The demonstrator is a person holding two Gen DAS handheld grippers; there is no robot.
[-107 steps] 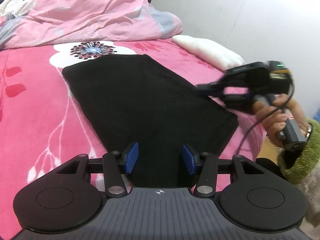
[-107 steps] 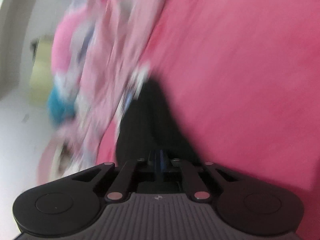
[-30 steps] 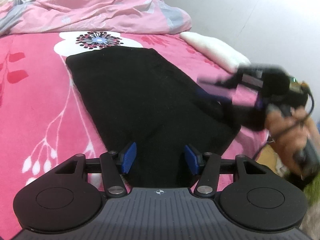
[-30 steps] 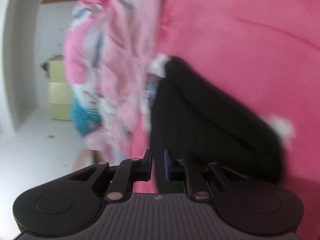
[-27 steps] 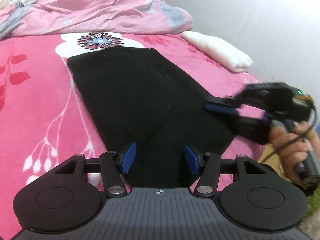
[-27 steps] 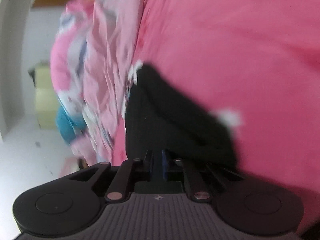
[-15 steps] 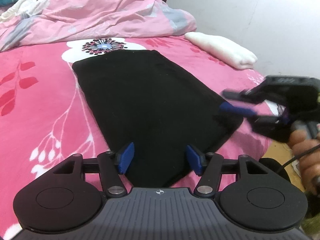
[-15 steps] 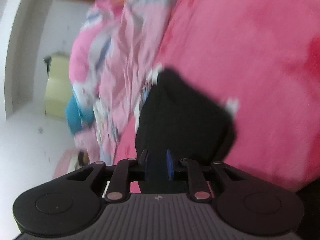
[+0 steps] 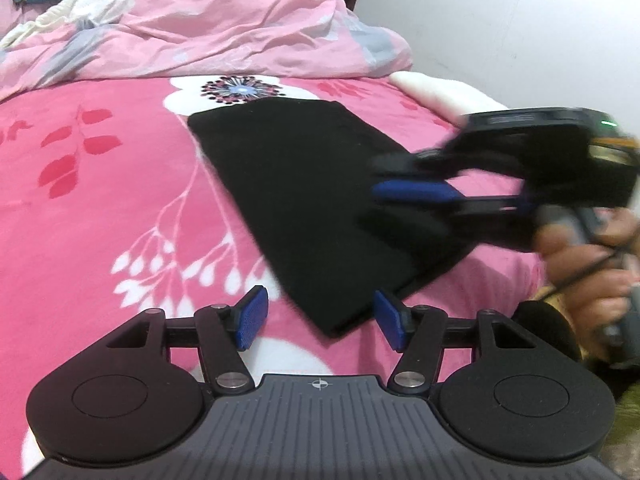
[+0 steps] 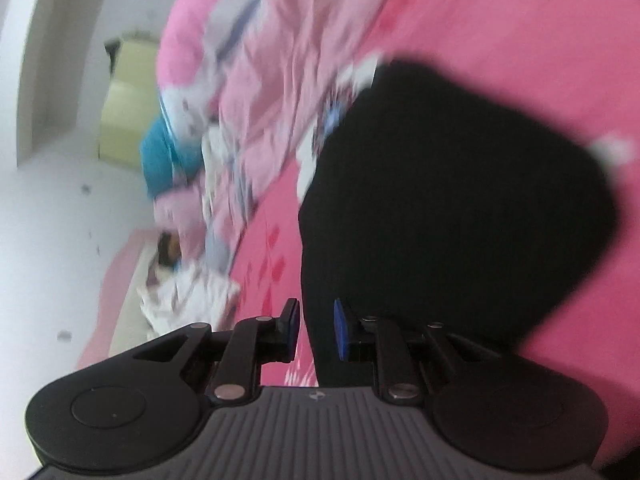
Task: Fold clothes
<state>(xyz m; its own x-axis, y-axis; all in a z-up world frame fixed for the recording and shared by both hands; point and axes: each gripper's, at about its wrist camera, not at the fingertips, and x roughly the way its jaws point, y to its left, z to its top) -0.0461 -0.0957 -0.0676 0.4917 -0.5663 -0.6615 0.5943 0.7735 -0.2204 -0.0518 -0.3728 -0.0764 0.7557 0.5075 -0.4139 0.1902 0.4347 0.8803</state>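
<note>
A black folded garment (image 9: 320, 200) lies flat on the pink floral bed sheet (image 9: 100, 220). My left gripper (image 9: 320, 320) is open at the garment's near corner, which lies just ahead of the blue pads and touches neither. My right gripper (image 9: 380, 178), blurred and held by a hand (image 9: 580, 264), hovers over the garment's right edge. In the right wrist view the picture is rolled on its side. There the right gripper (image 10: 316, 328) shows a narrow gap between its pads. The black garment (image 10: 440, 200) spreads beyond them, its edge in line with the gap.
A crumpled pink duvet (image 9: 200, 28) is heaped along the far side of the bed. A white folded cloth (image 9: 436, 92) lies by the wall (image 9: 500, 20) at the right. The bed's edge drops off beside the hand at the right.
My left gripper has drawn back, so the garment's near corner now shows ahead of its pads. The right gripper has swung over the garment's right edge, rolled, and its pads have parted slightly.
</note>
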